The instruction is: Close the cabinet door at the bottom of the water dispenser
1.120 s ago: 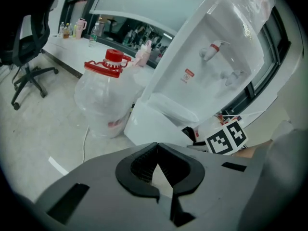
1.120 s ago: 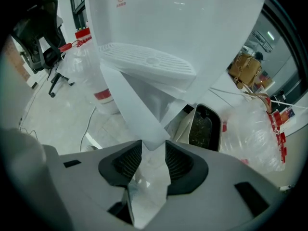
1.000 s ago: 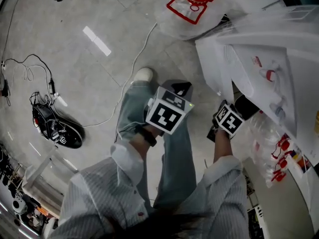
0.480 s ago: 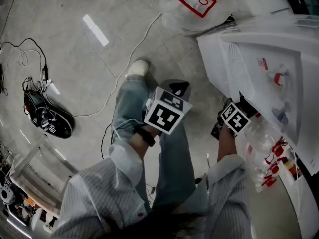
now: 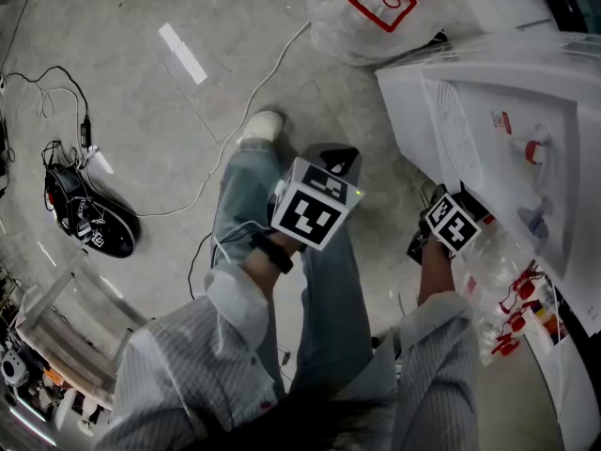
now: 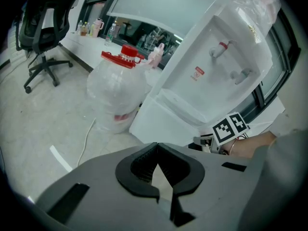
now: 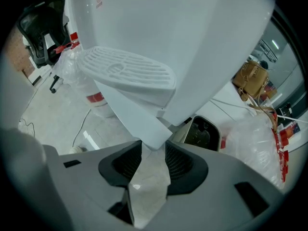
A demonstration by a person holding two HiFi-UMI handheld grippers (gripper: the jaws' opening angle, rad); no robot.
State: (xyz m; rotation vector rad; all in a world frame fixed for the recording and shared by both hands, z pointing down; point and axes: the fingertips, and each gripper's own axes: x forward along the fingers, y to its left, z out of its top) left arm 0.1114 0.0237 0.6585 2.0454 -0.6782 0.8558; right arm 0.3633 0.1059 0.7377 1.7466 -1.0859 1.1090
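The white water dispenser (image 5: 488, 130) stands at the right, and its lower front shows in the left gripper view (image 6: 159, 124). In the right gripper view the cabinet door (image 7: 130, 112) is a slanted white panel under the drip tray (image 7: 125, 71). The door's lower corner sits between the jaws of my right gripper (image 7: 154, 146), which is shut on it. That right gripper (image 5: 439, 205) is pressed low against the dispenser's base. My left gripper (image 6: 157, 146) is shut with nothing in it, and this left gripper (image 5: 338, 163) hovers over the person's legs, away from the dispenser.
A large water jug in a plastic bag (image 5: 404, 7) lies beside the dispenser. Bagged jugs (image 5: 512, 289) crowd its right side. Cables (image 5: 225, 148) and a black device (image 5: 89, 224) lie on the floor at the left. A black container (image 7: 202, 131) sits behind the door. An office chair (image 6: 43, 37) stands far left.
My right gripper has shifted slightly to the right along the dispenser's base. The left gripper has hardly moved. The head view has swung a little.
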